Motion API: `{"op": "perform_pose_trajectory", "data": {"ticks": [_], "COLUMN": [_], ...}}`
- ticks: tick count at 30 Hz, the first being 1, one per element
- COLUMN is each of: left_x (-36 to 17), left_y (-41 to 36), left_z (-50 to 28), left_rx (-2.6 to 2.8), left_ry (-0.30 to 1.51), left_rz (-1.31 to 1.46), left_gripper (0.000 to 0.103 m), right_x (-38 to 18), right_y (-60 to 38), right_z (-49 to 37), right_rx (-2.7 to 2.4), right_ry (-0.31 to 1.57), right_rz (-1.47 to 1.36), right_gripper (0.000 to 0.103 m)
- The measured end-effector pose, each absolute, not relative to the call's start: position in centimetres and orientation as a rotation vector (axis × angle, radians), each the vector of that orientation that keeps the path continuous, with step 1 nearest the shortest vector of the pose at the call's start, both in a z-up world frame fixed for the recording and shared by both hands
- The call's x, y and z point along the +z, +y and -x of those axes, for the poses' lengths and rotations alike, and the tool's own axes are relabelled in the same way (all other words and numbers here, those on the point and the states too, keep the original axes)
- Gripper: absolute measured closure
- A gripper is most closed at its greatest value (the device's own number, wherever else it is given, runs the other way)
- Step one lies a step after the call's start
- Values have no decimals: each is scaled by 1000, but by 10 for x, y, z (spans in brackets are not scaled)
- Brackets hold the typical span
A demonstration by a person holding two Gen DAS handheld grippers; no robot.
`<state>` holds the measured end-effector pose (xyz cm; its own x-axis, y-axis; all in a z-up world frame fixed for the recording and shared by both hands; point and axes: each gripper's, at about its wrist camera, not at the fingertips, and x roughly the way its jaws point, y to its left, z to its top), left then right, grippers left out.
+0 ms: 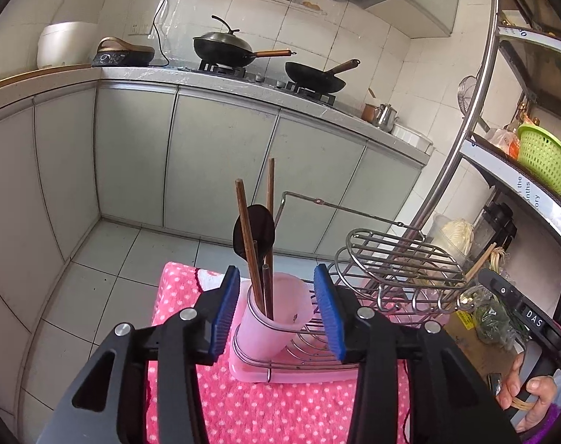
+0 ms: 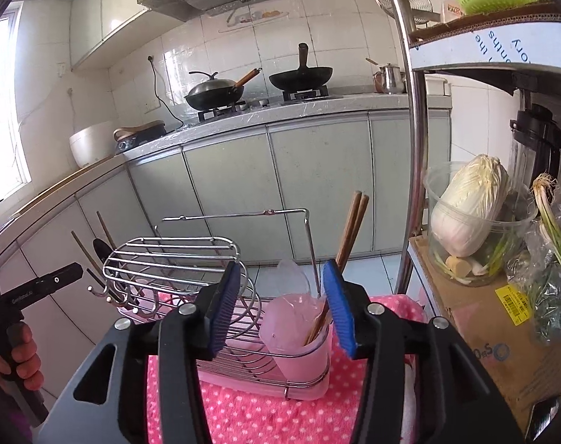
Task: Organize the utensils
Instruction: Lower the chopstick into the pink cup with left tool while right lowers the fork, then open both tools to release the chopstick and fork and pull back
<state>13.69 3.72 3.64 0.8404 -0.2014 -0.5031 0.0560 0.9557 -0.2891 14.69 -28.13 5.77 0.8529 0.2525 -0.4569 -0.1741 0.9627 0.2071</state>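
A wire rack on a pink tray stands on a pink dotted towel. At its left end a pink cup holds brown chopsticks and a dark spoon. My left gripper is open just before this cup, its blue pads either side and touching nothing. At the rack's right end a second pink cup holds a pair of chopsticks and a clear spoon. My right gripper is open in front of it, holding nothing.
A steel shelf post rises close on the right, with a cabbage in a clear bowl on a cardboard box and a green basket above. A person's hand holds the left gripper's handle. Cabinets and woks are across the floor.
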Motion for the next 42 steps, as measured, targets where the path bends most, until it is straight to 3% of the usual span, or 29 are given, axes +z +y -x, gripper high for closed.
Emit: {"op": "perform_pose_trajectory", "data": {"ticks": [17, 32, 36, 42], "left_x": [61, 70, 69, 63], "left_y": [38, 37, 35, 27], "left_z": [-86, -53, -46, -40], "left_rx": [-181, -193, -189, -191], "left_ry": [490, 461, 467, 483], "left_rz": [301, 322, 328, 322], "left_gripper": [51, 22, 18, 16], "right_x": [81, 76, 73, 63], "right_y": [-276, -263, -258, -253], "right_z": [-104, -61, -48, -36], "right_rx": [265, 289, 292, 292], "right_ry": [449, 456, 442, 468], "right_rz": [-170, -182, -179, -184], "right_gripper": [46, 43, 33, 26]}}
